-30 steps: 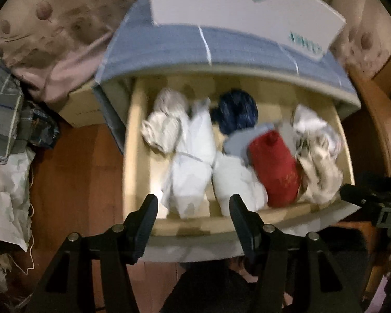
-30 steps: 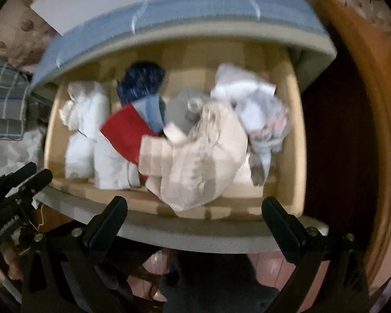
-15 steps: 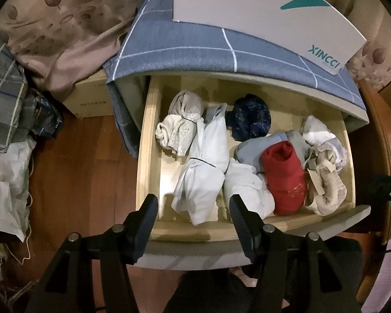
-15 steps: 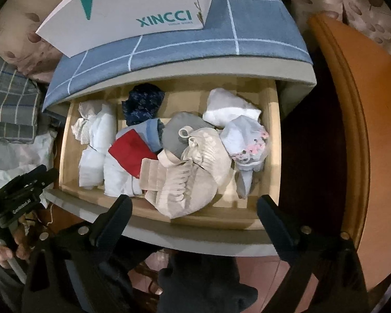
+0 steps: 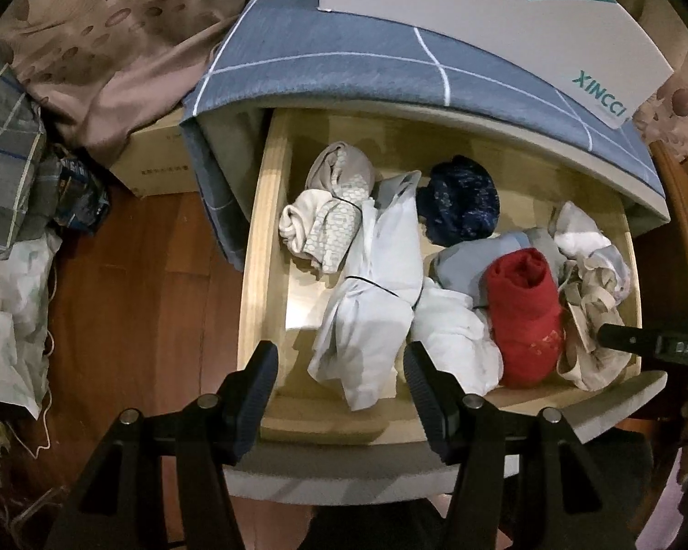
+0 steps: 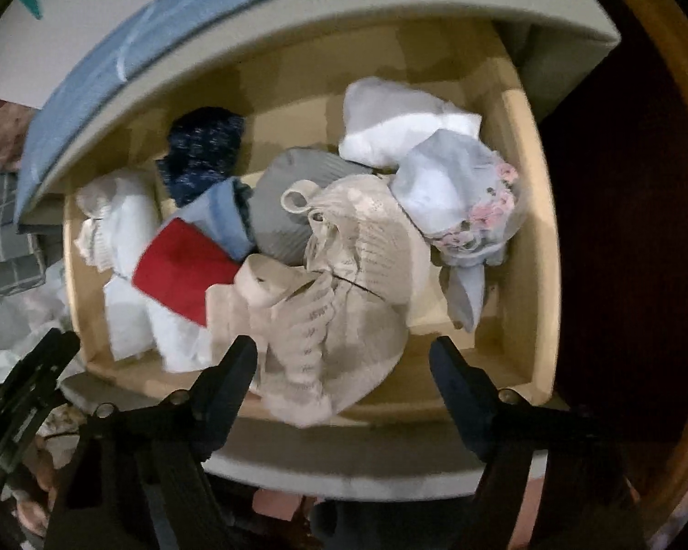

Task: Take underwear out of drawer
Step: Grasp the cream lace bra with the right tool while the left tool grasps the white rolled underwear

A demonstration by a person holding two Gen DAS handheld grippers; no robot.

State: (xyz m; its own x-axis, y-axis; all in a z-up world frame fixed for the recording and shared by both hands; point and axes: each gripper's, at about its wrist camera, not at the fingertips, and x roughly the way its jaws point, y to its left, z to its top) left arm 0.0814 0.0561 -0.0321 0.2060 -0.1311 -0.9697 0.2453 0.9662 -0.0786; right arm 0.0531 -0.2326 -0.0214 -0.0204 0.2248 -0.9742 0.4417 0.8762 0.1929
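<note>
The pale wooden drawer (image 5: 252,275) (image 6: 523,211) stands pulled out, full of rolled underwear. A white bundle (image 5: 367,316) lies below my left gripper (image 5: 341,369), which hangs open over the drawer's front with its pads clear of the cloth. A red roll (image 5: 525,311) (image 6: 183,270) and a dark blue roll (image 5: 463,199) (image 6: 206,151) lie to the right. My right gripper (image 6: 344,366) is low over a beige lace piece (image 6: 344,284); its jaws are closing with the cloth between them, and the pads do not press on it.
A blue checked cloth (image 5: 367,59) covers the cabinet top, with a white XINCCI box (image 5: 481,13) on it. A cardboard box (image 5: 156,165), plaid fabric (image 5: 4,160) and crumpled plastic bags (image 5: 9,321) lie on the wooden floor at left. A brown wooden edge (image 6: 656,183) runs along the right.
Both grippers have sunk closer to the drawer. The right gripper's fingers have drawn markedly closer together around the beige lace piece. The left gripper's opening looks unchanged.
</note>
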